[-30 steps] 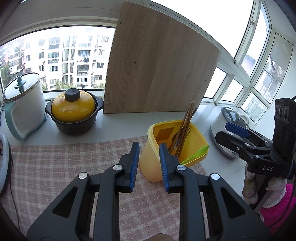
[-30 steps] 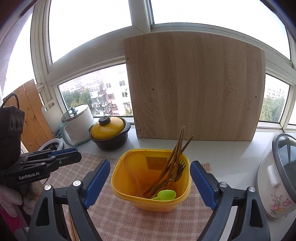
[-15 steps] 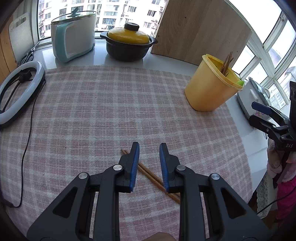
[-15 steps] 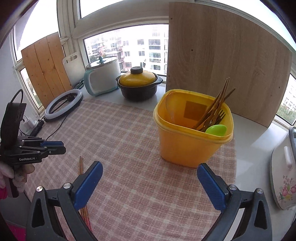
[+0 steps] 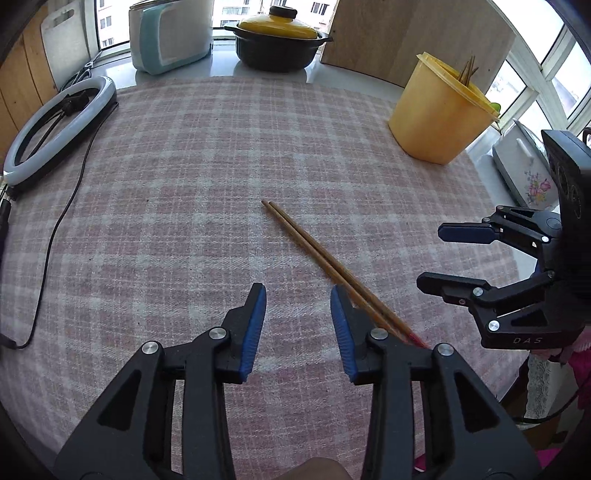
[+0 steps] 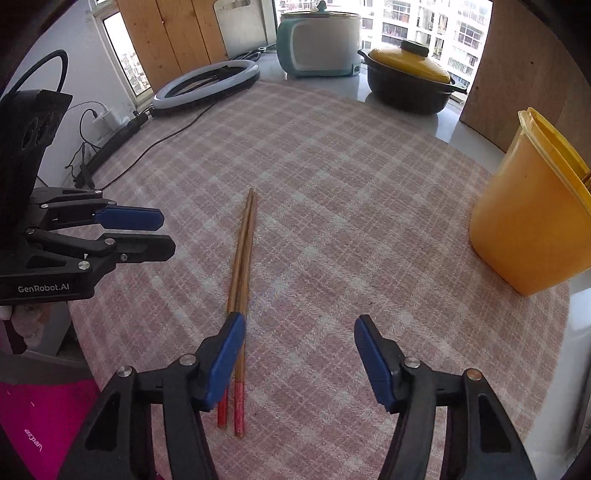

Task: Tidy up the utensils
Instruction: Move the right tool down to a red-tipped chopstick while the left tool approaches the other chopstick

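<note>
Readable text: "GenRobot.AI" on the left gripper (image 6: 162, 234) body, "DAS" on the right gripper (image 5: 428, 258) body. Left jaws are opening, right jaws are closing; nothing sits between either pair, neither grips anything. Chopsticks (image 6: 242, 280) lie side by side on the pink checked cloth (image 5: 207, 177), red ends near, just beside the right gripper's left finger. Yellow tub (image 5: 436, 110) with more utensils stands at the cloth's far right. Far side, by the windows: yellow-lidded black pot (image 5: 280, 44), teal-white cooker (image 6: 317, 40), ring light (image 5: 55, 125) at left, wooden board (image 5: 406, 33).
</note>
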Action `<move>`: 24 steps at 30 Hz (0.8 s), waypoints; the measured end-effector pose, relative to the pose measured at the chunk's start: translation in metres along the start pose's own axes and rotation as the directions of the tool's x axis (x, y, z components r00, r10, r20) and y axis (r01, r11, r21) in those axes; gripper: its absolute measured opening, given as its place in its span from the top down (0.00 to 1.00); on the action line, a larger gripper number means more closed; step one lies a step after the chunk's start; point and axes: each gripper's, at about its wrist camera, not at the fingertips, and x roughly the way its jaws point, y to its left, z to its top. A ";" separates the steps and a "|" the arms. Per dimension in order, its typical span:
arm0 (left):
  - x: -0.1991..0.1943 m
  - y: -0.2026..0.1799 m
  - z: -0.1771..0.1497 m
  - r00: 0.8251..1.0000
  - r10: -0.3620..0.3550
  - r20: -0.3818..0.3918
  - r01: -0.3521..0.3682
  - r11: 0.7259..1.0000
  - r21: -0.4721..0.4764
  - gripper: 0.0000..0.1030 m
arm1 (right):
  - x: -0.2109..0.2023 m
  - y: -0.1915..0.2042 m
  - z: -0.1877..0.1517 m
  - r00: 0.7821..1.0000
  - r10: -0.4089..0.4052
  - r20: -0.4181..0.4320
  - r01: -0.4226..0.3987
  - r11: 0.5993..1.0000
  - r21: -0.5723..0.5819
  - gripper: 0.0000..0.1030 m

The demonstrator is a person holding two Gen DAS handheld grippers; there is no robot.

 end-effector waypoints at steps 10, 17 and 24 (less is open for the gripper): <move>0.006 0.011 -0.013 1.000 -0.003 -0.008 0.003 0.999 -0.038 0.65 | 0.037 0.004 0.005 0.991 0.076 -0.106 -0.073 0.997 0.033 0.66; 0.009 0.010 -0.012 1.000 -0.016 -0.011 0.015 1.000 -0.024 0.65 | 0.047 0.018 0.013 0.989 0.073 -0.129 -0.076 0.997 -0.015 0.71; 0.013 0.009 -0.011 0.999 -0.030 -0.023 0.030 0.999 -0.016 0.65 | 0.054 0.033 0.019 0.988 0.022 -0.150 -0.032 0.997 -0.065 0.75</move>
